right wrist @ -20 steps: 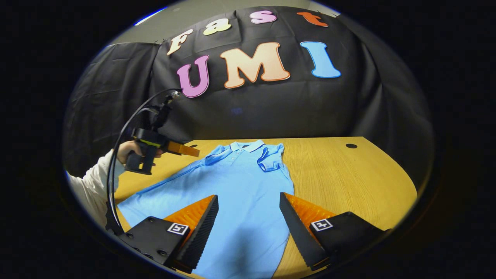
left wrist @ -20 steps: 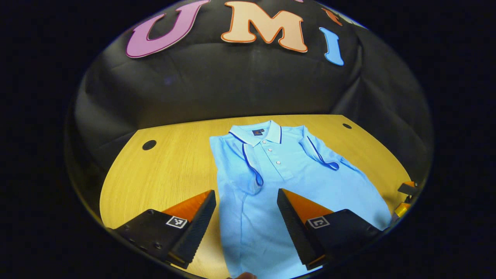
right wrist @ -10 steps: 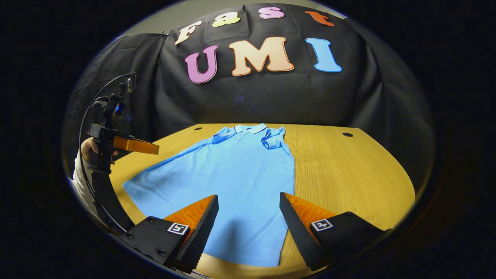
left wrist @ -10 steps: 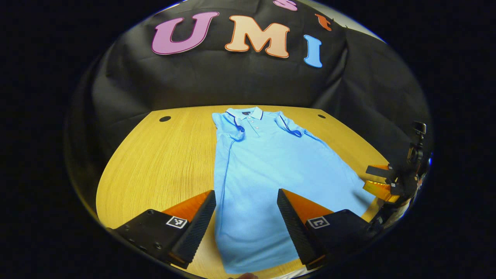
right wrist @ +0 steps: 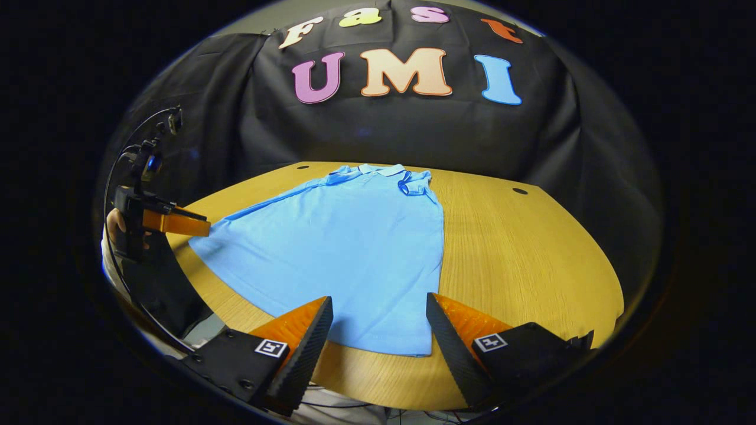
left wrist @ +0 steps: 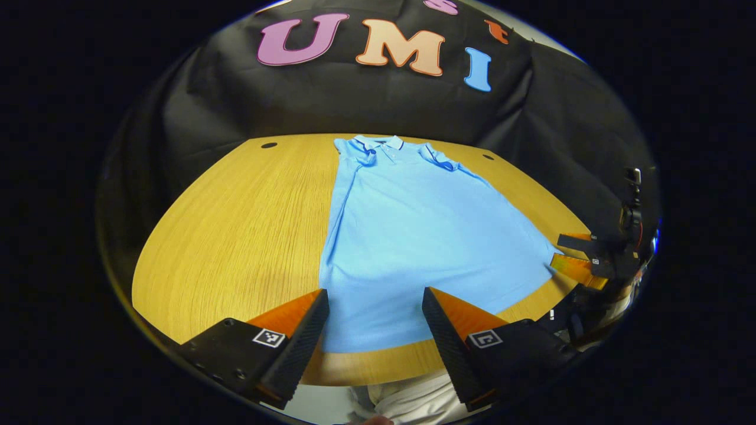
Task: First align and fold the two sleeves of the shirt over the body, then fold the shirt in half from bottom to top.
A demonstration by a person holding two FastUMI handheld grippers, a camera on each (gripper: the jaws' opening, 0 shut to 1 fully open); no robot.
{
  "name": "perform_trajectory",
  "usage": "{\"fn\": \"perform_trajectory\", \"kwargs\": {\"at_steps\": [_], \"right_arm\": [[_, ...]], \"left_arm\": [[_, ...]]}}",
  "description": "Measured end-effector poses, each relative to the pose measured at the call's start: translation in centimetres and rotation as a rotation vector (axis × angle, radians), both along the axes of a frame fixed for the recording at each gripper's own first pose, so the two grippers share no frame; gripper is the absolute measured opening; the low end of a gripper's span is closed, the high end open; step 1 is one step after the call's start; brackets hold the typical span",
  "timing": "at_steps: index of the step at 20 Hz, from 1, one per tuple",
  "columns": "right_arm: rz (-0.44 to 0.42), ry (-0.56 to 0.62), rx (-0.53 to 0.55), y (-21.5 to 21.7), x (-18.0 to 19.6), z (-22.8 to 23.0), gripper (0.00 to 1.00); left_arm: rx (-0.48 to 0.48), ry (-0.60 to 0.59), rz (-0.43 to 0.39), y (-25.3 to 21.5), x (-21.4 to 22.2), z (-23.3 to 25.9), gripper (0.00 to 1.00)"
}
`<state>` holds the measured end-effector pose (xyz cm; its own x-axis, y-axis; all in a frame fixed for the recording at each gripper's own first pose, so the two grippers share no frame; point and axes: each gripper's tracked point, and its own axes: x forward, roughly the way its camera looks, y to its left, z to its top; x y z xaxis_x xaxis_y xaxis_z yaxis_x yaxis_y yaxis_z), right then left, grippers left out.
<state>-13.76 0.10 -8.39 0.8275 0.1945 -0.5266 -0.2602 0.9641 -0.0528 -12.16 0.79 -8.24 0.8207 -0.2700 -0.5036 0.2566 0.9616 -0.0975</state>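
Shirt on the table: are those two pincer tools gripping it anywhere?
No. The left gripper and right gripper both hang open above the shirt's bottom hem, holding nothing.

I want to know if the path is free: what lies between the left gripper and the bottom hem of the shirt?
Nothing lies between them: in the left gripper view, the open left gripper frames the hem of the shirt, with bare table around.

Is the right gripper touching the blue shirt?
Apart. In the right gripper view the right gripper hangs open over the shirt, above its bottom edge, with bare table beside it. Neither finger presses the cloth.
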Motion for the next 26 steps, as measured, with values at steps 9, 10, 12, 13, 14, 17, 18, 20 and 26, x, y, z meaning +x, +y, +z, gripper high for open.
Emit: {"fn": "perform_trajectory", "kwargs": {"at_steps": [9, 10, 12, 13, 14, 17, 18, 20, 26], "right_arm": [[-0.008, 0.012, 0.005, -0.2, -0.9, -1.3, 0.99], [-0.012, 0.012, 0.014, -0.1, -0.9, -1.2, 0.99], [-0.010, 0.009, 0.014, 0.1, -1.0, -1.3, 0.96], [-0.003, 0.004, 0.012, 0.3, -1.0, -1.3, 0.99], [0.006, 0.001, 0.015, 0.7, -0.9, -1.3, 0.99], [0.025, -0.001, 0.020, 1.3, -0.8, -1.4, 0.97], [0.039, 0.005, 0.028, 1.7, -0.8, -1.5, 0.96], [0.062, 0.011, 0.041, 2.4, -1.0, -1.7, 0.80], [0.128, 0.029, 0.059, 4.2, -1.3, -1.8, 0.28]], "left_arm": [[0.037, -0.015, 0.012, 0.1, -1.2, -1.1, 0.97], [0.052, -0.020, 0.016, 0.2, -1.2, -1.3, 0.97], [0.096, -0.033, 0.027, 0.4, -0.7, -1.7, 0.97], [0.100, -0.053, 0.026, 0.3, -0.5, -1.4, 0.96], [0.100, -0.049, 0.022, 0.1, -0.7, -1.6, 0.96], [0.092, -0.061, 0.013, -0.3, -0.6, -1.4, 0.89], [0.087, -0.074, 0.004, -0.7, -0.2, -1.3, 0.82], [0.081, -0.088, -0.012, -1.5, 0.0, -1.3, 0.62], [0.052, -0.118, -0.032, -2.8, 0.4, -1.3, 0.10]]}}
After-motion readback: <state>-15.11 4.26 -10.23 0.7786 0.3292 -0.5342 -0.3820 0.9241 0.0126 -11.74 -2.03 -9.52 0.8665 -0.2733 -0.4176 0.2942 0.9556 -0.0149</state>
